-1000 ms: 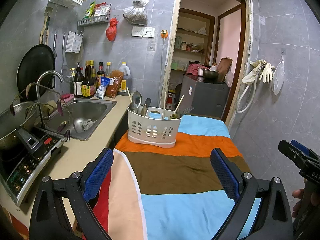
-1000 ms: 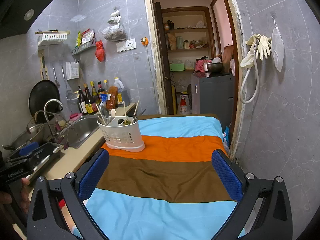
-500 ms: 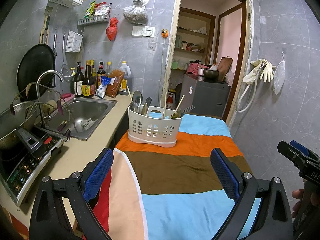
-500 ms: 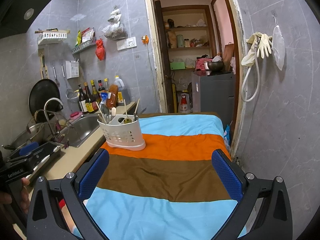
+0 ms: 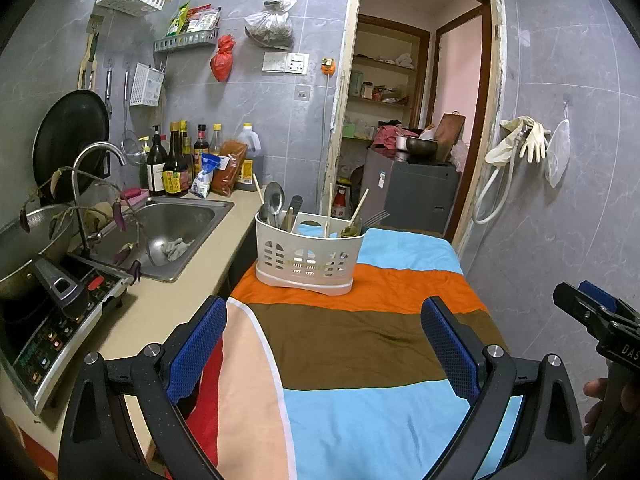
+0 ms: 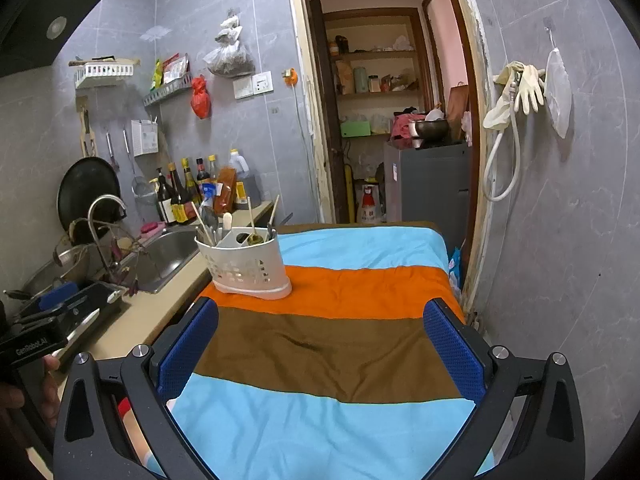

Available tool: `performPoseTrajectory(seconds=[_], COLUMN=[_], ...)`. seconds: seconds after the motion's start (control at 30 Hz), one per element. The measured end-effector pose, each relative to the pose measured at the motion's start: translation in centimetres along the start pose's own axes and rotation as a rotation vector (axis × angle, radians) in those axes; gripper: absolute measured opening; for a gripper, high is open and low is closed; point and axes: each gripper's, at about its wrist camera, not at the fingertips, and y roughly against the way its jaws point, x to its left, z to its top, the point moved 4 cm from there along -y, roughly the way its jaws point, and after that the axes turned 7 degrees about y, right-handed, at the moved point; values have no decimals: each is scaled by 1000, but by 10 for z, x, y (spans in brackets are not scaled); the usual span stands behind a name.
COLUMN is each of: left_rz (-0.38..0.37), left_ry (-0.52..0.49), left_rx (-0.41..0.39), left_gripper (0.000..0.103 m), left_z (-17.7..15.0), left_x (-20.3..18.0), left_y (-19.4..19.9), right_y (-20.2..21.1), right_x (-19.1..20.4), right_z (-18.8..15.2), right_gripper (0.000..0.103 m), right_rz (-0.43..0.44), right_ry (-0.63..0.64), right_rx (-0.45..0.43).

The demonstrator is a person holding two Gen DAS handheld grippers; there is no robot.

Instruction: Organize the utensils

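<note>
Your left gripper point(image 5: 324, 336): blue pads spread wide, nothing between them. Your right gripper point(image 6: 320, 340): same, wide apart, nothing held. Left gripper body in right view reads "GenRobot.AI"; right one in left view shows "DAS", rest cut off. White utensil caddy point(image 5: 308, 258) stands upright on orange stripe of striped cloth point(image 5: 360, 344), near cloth's left edge beside counter point(image 5: 160, 304). Spoons point(image 5: 274, 200) and chopsticks point(image 5: 330, 210) upright inside. Brown and blue stripes lie open between you and caddy.

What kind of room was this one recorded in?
Most likely a small home kitchen: a steel sink with a tap is set in the counter, sauce bottles line the tiled wall, and a white utensil caddy with spoons and chopsticks stands on a striped cloth.
</note>
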Motion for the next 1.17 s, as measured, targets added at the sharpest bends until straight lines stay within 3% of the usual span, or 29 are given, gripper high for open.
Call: performPoseTrajectory(seconds=[0.43,0.67,1.17], left_rz=[7,69,72], left_ry=[8,7,-4], left_rx=[-3,-27,-26], left_gripper=[95,95,95], left_z=[1,1,-1], left_x=[9,13,14], left_y=[-1,0,-1], right_y=[-2,-3,-10], right_x=[3,4,8], right_z=[-1,-1,-5], right_gripper=[103,103,103], right_rz=[0,0,7], right_ry=[2,3,4], right_rx=[5,7,22])
